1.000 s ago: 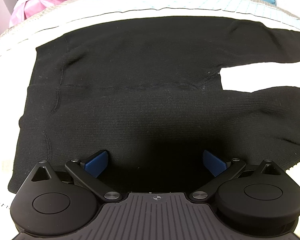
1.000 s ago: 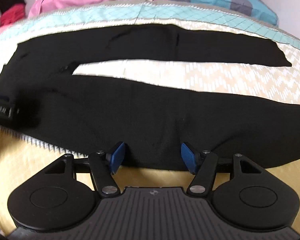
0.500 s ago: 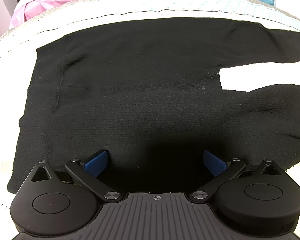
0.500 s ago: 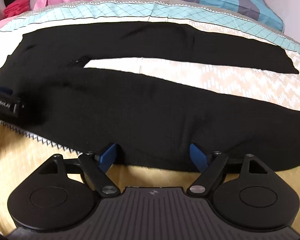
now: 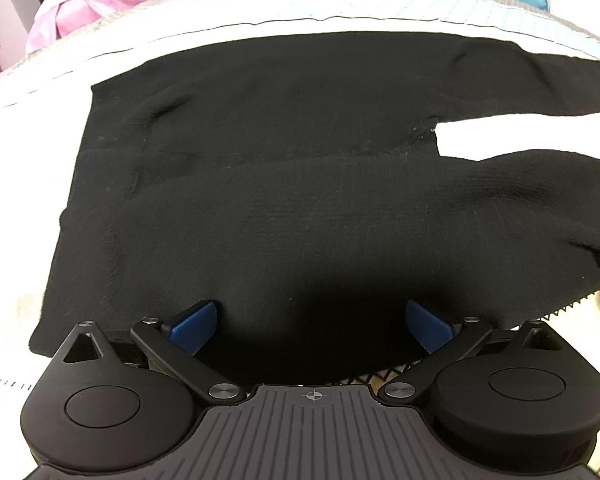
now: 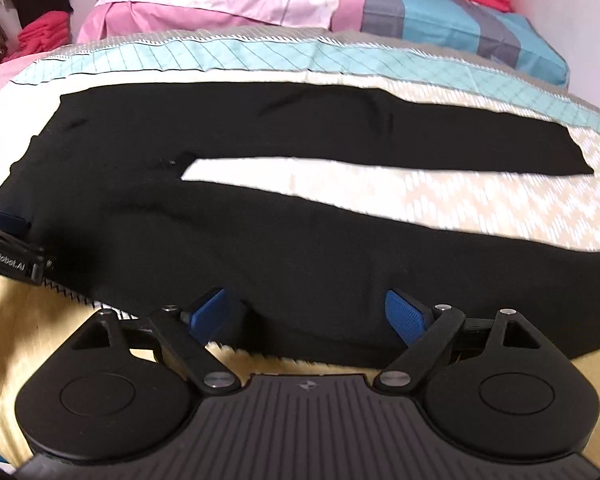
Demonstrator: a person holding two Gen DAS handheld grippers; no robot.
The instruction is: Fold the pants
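Black pants [image 6: 260, 240] flat on the bed [image 6: 480, 208], legs running right, my right gripper [image 6: 306, 312] jaws just spreading over the near leg, pinching nothing, my left gripper [image 5: 310, 320] spread above the waist end

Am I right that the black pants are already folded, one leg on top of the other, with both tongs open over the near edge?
Not folded. The right wrist view shows the pants spread flat, legs apart with bedspread between them. Both the left tongs and right tongs are open at the near edge.
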